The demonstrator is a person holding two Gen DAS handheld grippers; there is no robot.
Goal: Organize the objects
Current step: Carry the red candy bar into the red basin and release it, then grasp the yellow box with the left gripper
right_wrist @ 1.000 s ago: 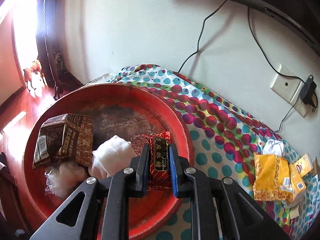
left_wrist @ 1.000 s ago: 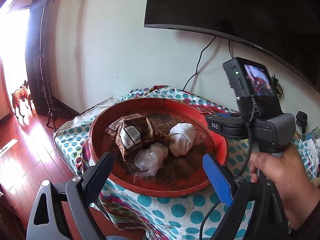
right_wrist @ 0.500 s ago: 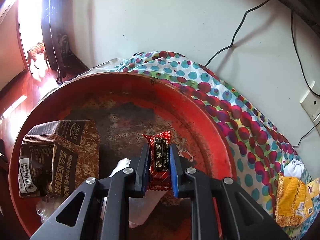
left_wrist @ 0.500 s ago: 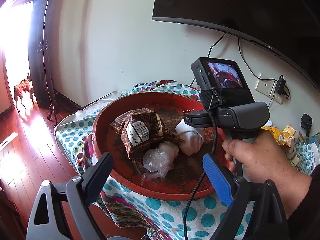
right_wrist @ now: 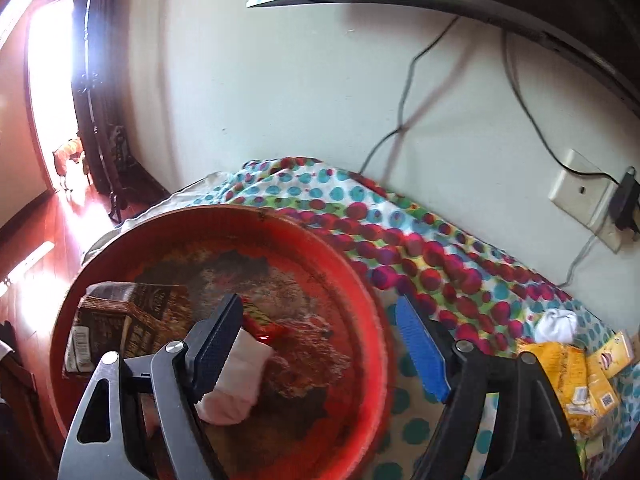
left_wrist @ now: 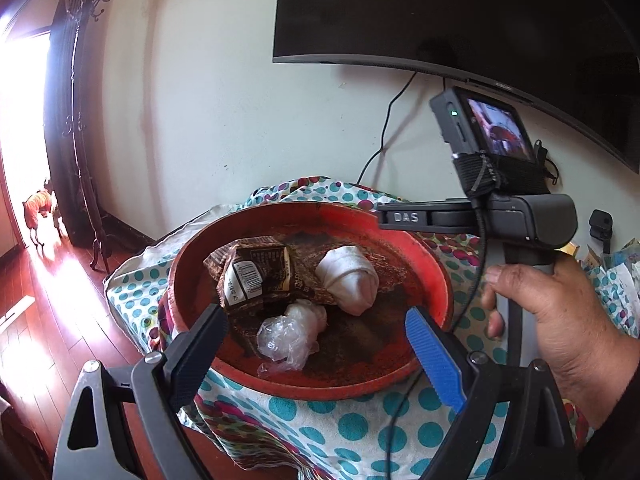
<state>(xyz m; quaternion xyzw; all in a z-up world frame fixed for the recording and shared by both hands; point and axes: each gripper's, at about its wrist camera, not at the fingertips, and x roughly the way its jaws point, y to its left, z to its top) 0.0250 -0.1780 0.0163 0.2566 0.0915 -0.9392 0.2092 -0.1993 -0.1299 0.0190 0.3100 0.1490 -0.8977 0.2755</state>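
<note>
And there's the release: the right tool [right_wrist: 320, 344] has its jaws opening wide with nothing between them, and the red candy packet [right_wrist: 262, 326] lies in the red tray [right_wrist: 372, 320], at about nine o'clock from the tool's midpoint, resting against the white sock roll [right_wrist: 236, 384] and just right of the crumpled brown carton [right_wrist: 120, 328]. A second ago that packet was pinched tight between closed jaws above the tray; now it's dropped and the tool has pulled up and away, the view blurring as it goes. The left tool [left_wrist: 316, 344] hangs wide open and empty over the tray's near rim, much as it did before, with the clear plastic wad [left_wrist: 290, 334] right ahead at twelve o'clock. So this drop-off looks finished. Next up, I'd say, a swing to three o'clock across the spotted cloth [right_wrist: 440, 264] on the desk, where the yellow packets [right_wrist: 568, 376] and a small white sock [right_wrist: 558, 324] wait; that calls for clearing the rim and lining the open jaws over one item.
</note>
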